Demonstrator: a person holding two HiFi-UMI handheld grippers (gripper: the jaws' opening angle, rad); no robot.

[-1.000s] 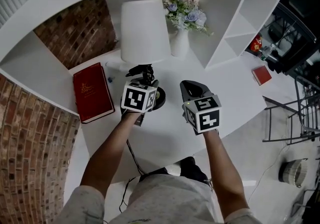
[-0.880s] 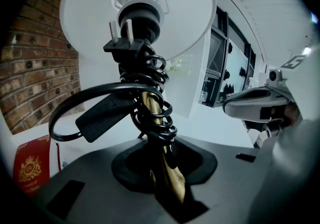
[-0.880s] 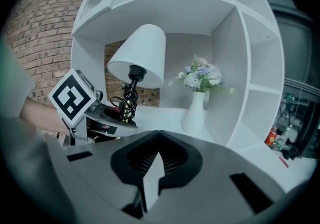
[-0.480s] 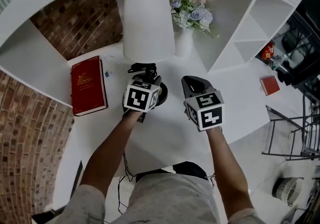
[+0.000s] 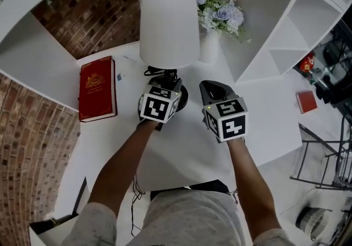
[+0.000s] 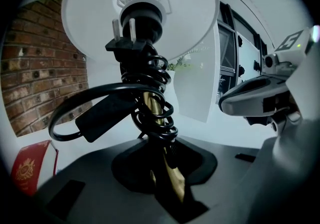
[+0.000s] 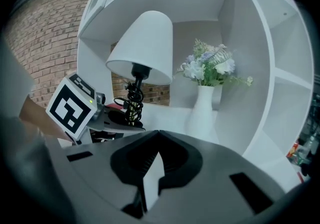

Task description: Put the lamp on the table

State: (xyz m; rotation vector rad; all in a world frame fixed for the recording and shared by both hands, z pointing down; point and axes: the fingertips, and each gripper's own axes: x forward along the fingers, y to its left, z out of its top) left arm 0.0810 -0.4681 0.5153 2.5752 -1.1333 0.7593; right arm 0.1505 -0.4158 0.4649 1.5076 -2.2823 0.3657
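The left claw (image 6: 165, 168) is clenched on the thin brass stem of the lamp with the white cone shade and the round black base (image 5: 169, 25), gripping it low, just above the base. The lamp is over the white table (image 5: 187, 151), between the red hardcover book (image 5: 97, 88) and the white vase with pale flowers (image 5: 210, 47), in front of the white shelf unit (image 5: 264, 30). No view shows whether the base already rests on the table. The right claw (image 7: 159, 133) is closed, with nothing in it, and hangs beside the lamp without touching it.

The main danger is probably the grip itself. The stem is narrow and looks smooth, and the wide shade sits high above the claw, so the lamp may swing or turn in the jaws if the hand tilts. If the claw lets go before the base lies flat, the lamp can fall over.

The black power cord (image 6: 150, 118) is wound around the stem, and one loose loop (image 6: 75, 113) stands out to the side. This loop may slip under the base, and then the lamp would stand crooked.

The shade is near the flowers, so a push toward the vase could knock it. The empty right claw gives no support now; it could steady the base if needed.
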